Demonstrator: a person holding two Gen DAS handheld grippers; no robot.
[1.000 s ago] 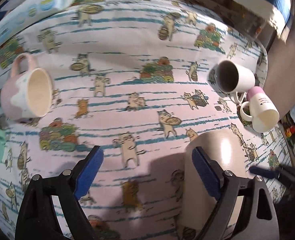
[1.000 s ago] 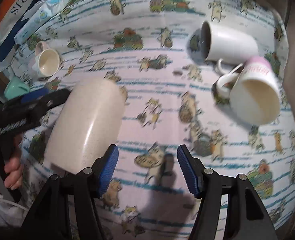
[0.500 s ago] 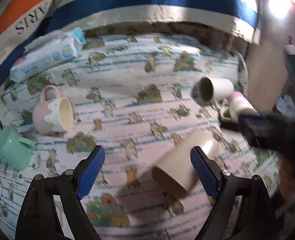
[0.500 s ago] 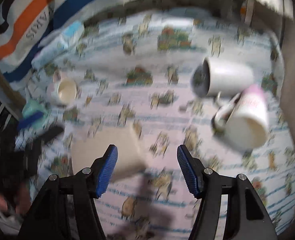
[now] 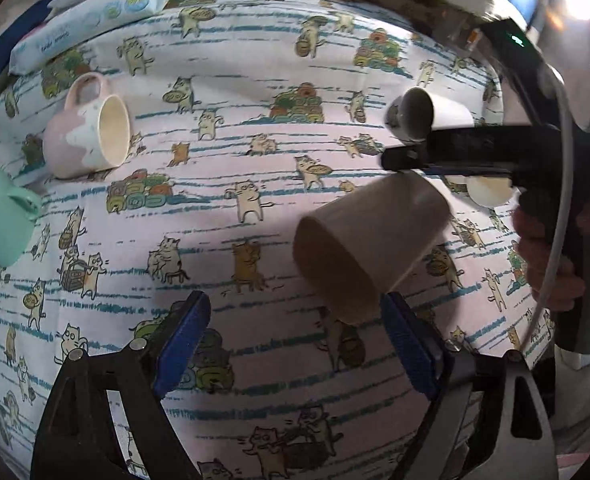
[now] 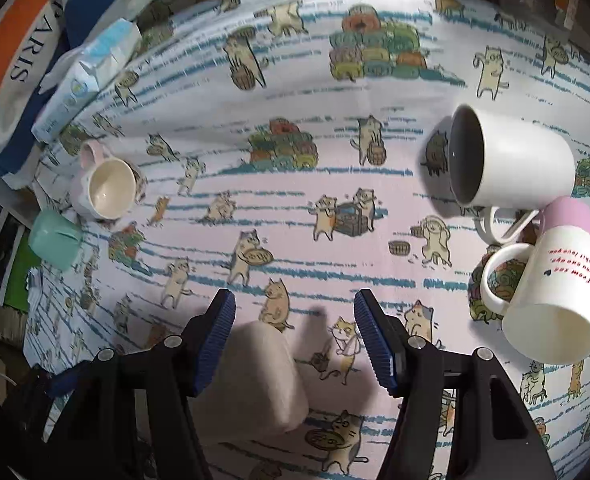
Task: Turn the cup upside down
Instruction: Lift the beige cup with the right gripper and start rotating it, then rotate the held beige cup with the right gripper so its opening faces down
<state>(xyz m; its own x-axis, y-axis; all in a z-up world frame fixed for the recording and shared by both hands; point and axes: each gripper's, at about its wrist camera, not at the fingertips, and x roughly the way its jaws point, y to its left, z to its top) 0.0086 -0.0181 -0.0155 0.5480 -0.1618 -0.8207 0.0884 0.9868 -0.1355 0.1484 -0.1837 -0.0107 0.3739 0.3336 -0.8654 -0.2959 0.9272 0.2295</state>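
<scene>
A beige handleless cup lies on its side on the cat-print cloth, one round end toward the left wrist camera. My left gripper is open just in front of it, its right pad near the cup's lower edge. In the right wrist view the same cup lies just behind my open right gripper, partly hidden by the left finger. The right gripper also shows in the left wrist view, just above the cup. Both grippers are empty.
A pink-and-white mug and a mint green cup lie at the left. A white mug and a pink-topped mug lie on their sides at the right. A wipes pack lies at the back.
The beige cup went from standing by my left gripper to lying on its side on the cloth. Both grippers pulled back, then came near it again, open throughout.
</scene>
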